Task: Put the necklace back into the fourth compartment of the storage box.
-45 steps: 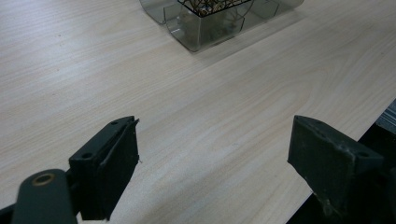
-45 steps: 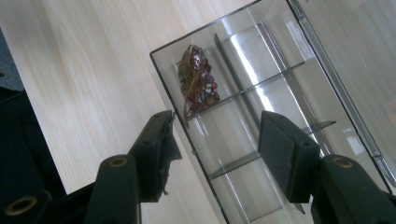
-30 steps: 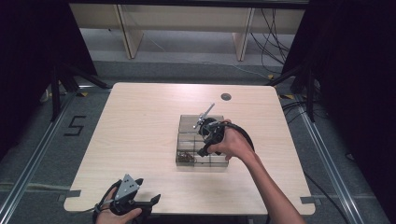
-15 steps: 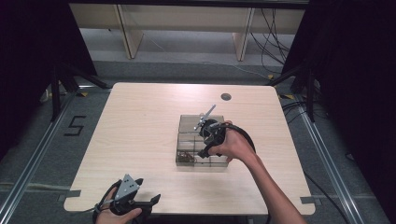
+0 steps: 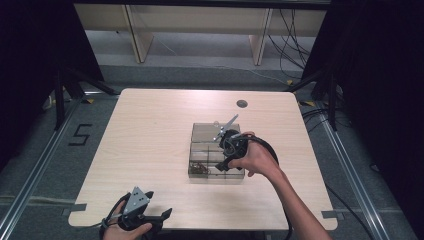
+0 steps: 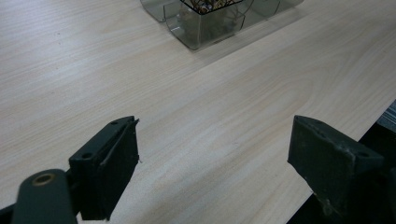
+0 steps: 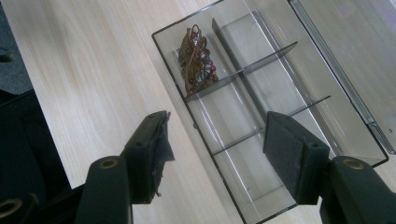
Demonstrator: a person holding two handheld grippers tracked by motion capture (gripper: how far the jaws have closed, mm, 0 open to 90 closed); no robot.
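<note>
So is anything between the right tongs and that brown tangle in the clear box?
Nothing visible. The right tongs hang open above the clear divided box, and the brown tangle lies uncovered in an end compartment, a divider beside it.

One wooden table (image 5: 150,145). One clear plastic organizer box (image 7: 280,112) with hinged lid (image 5: 216,131), open. Compartments seen in right gripper view: six, in two rows of three. One tangle of brown bands (image 7: 196,60), in one end compartment; other five bare. Two grippers: left gripper (image 6: 215,154), right gripper (image 7: 217,149). Two hands: left hand (image 5: 125,231), right hand (image 5: 260,159). One dark round hole (image 5: 242,104) in tabletop.
</note>
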